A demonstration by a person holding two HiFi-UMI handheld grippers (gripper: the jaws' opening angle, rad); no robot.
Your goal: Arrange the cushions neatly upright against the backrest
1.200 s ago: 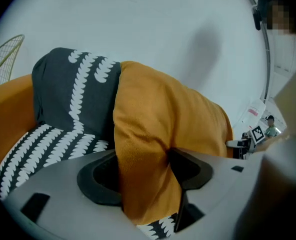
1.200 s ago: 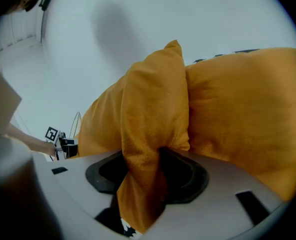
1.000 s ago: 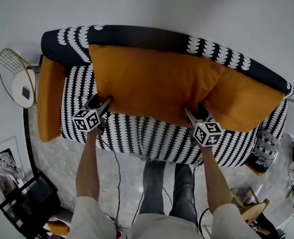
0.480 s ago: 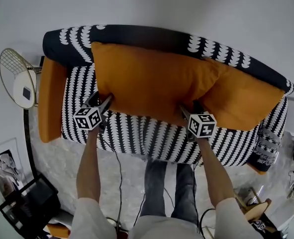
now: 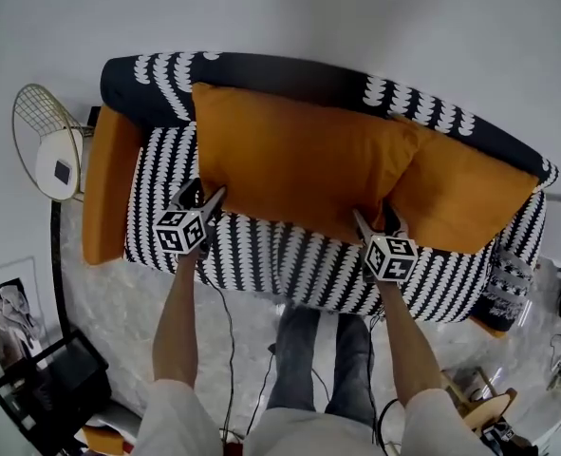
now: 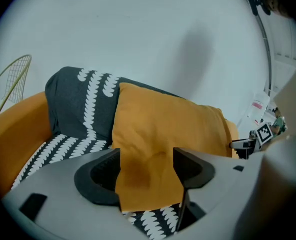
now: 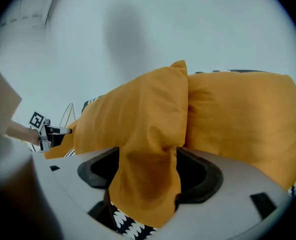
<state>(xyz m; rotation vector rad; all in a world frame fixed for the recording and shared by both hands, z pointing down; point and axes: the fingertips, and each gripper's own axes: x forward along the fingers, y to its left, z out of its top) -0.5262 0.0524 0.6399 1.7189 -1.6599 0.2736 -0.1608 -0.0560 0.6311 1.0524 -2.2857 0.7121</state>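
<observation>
A large orange cushion (image 5: 299, 164) leans against the backrest (image 5: 261, 69) of a black-and-white patterned sofa. A second orange cushion (image 5: 460, 198) stands to its right, and the two overlap. My left gripper (image 5: 204, 196) is shut on the large cushion's lower left corner; the fabric (image 6: 163, 129) fills the gap between its jaws (image 6: 146, 169). My right gripper (image 5: 377, 218) holds the lower right corner. Its jaws have just been opening, but the fabric (image 7: 137, 119) still spans pad to pad (image 7: 148, 171). The second cushion (image 7: 243, 119) sits just to the right.
An orange padded armrest (image 5: 104, 188) closes the sofa's left end. A gold wire stand (image 5: 47, 145) is beside it. The patterned seat (image 5: 280, 255) runs below the cushions. My legs stand on the marble floor, with a black box (image 5: 43, 397) at the lower left.
The left gripper has risen a little with its corner of the large cushion. The right gripper shifted slightly sideways along the lower edge. Both still hold their corners.
</observation>
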